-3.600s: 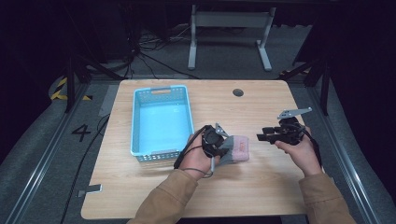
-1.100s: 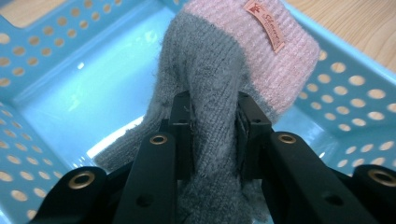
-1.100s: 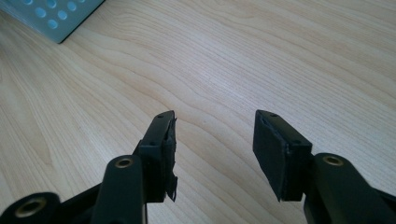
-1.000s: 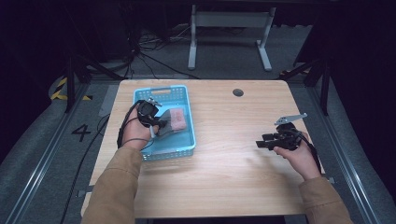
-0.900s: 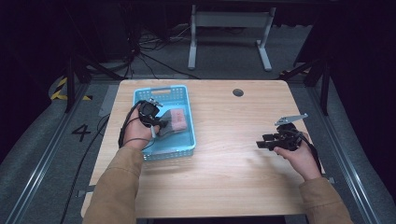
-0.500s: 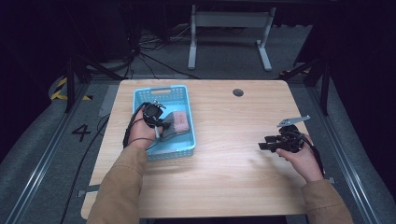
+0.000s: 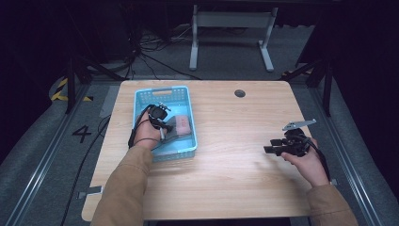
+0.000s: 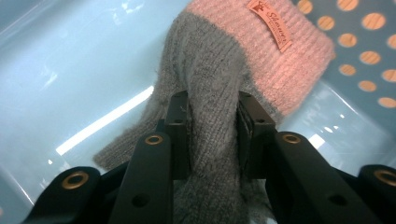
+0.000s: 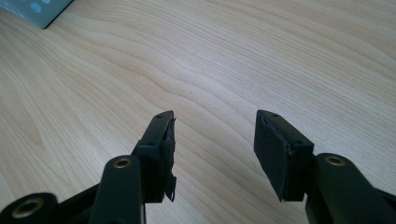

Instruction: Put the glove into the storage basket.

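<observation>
A grey knitted sock with a pink cuff [image 7: 182, 124] lies in the light blue basket [image 7: 162, 92] at the table's left. My left gripper [image 7: 163, 128] reaches down into the basket. In the left gripper view its pads [image 8: 180, 126] sit against both sides of the grey part of the sock [image 8: 243, 42], which rests on the basket floor. The jaws have just been opening a little with the sock still between them. My right gripper [image 7: 268, 149] hovers low over the bare wood at the right, open with nothing between its jaws [image 9: 214, 140].
The wooden table [image 7: 235, 183] has a round cable hole [image 7: 240, 93] at the back. A corner of the basket [image 9: 37, 11] shows far off in the right gripper view. Dark floor, cables and a desk frame lie beyond the table.
The left hand carried the sock from the table's middle into the basket and has sunk lower in it over the last second. The right hand has barely moved.
</observation>
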The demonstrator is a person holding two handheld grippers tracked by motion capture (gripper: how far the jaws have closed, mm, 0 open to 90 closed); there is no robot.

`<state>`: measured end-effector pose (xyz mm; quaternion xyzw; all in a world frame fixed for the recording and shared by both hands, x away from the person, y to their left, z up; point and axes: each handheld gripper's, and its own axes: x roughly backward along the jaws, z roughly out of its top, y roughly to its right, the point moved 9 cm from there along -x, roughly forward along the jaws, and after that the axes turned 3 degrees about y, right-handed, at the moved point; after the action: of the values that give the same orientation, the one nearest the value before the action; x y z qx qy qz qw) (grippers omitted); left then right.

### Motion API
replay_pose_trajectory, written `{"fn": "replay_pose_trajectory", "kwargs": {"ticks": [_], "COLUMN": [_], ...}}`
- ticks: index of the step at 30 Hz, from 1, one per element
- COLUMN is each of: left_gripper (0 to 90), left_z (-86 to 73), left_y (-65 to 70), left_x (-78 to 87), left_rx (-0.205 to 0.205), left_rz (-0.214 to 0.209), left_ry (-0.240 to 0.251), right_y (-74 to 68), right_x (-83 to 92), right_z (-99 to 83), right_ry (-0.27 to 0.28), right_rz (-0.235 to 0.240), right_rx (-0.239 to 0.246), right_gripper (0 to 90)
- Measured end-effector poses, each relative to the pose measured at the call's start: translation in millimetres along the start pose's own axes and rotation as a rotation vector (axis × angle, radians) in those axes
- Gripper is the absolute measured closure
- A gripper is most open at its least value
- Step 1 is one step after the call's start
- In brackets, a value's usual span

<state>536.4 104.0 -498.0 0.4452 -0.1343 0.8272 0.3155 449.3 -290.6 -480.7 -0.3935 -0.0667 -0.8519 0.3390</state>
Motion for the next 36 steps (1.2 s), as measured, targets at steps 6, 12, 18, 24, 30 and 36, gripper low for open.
{"fn": "replay_pose_trajectory", "kwargs": {"ticks": [6, 12, 18, 24, 30, 36], "left_gripper": [66.5, 61.2, 53.0, 46.9, 45.2, 44.9], "left_z": [-2.1, -1.4, 0.5, 6.0, 14.3, 18.1], "left_y": [-2.5, -4.6, -5.1, -3.8, 6.8, 29.7], "left_x": [-5.0, -7.7, -4.9, 2.5, 21.7, 50.9], "left_rx": [0.004, -0.005, -0.012, -0.005, -0.014, -0.023], "left_rz": [0.008, 0.027, 0.057, 0.066, 0.064, 0.017], "left_ry": [-0.012, -0.003, 0.017, 0.07, 0.125, 0.189], "right_y": [-0.6, -1.4, -1.1, -4.2, -5.2, -8.3], "right_x": [0.3, -0.1, -0.2, -3.3, -5.9, -9.4], "right_z": [-0.2, 0.9, 2.4, 5.2, 9.2, 15.5], "right_ry": [0.001, 0.005, 0.007, 0.006, 0.004, 0.004], "right_rz": [0.001, 0.002, 0.004, 0.013, 0.019, 0.025], "right_rx": [-0.002, 0.0, 0.002, 0.011, 0.021, 0.038], "right_gripper": [48.5, 48.4, 48.3, 48.1, 47.5, 47.5]}}
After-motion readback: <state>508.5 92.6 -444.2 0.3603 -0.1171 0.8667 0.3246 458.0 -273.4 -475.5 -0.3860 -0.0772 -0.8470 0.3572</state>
